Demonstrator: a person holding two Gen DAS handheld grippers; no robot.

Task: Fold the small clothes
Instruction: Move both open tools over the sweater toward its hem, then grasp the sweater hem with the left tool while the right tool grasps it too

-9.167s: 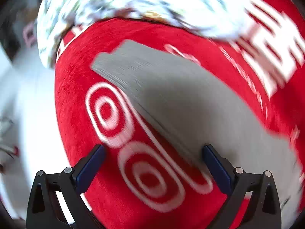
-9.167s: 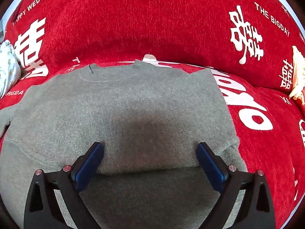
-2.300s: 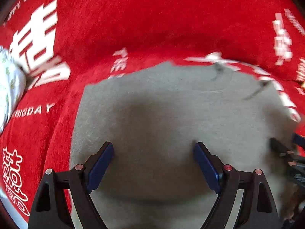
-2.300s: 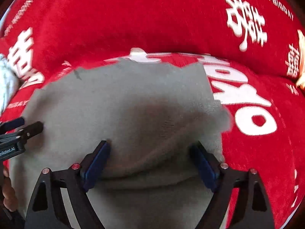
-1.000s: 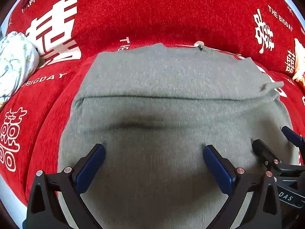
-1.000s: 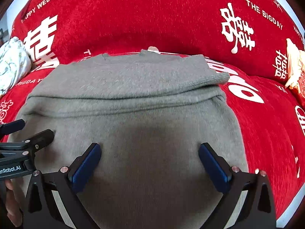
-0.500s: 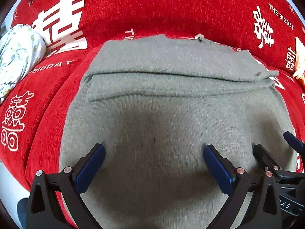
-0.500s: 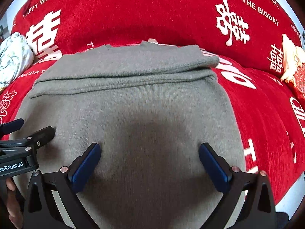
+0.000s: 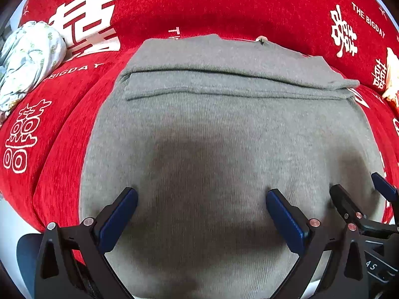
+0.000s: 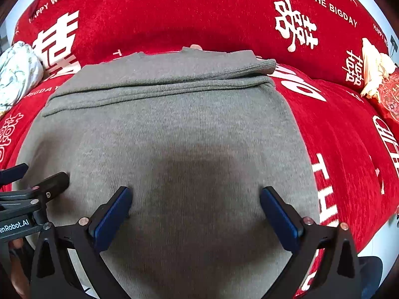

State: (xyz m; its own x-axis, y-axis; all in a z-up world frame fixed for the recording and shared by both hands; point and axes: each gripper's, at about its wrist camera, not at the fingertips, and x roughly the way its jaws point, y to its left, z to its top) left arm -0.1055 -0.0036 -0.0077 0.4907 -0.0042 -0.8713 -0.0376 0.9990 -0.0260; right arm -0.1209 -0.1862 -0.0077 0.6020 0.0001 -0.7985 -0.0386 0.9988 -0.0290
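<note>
A grey knitted sweater [image 9: 224, 129] lies flat on the red sofa seat, with its sleeves folded across the top part; it also shows in the right wrist view [image 10: 174, 129]. My left gripper [image 9: 200, 196] is open and empty, hovering over the sweater's lower left part. My right gripper [image 10: 194, 194] is open and empty over the lower right part. The right gripper's fingers [image 9: 349, 204] show at the right edge of the left wrist view. The left gripper's fingers [image 10: 49, 182] show at the left edge of the right wrist view.
The red sofa cover [image 10: 199, 12] with white lettering lies under and behind the sweater. A white floral bundle of cloth [image 9: 27, 57] lies at the far left. A cream and red item [image 10: 376, 74] sits at the far right. The seat's front edge is near the grippers.
Both grippers have drawn back toward the sweater's bottom hem and the sofa's front edge. The sweater has stayed as it was, with the sleeves folded across the top.
</note>
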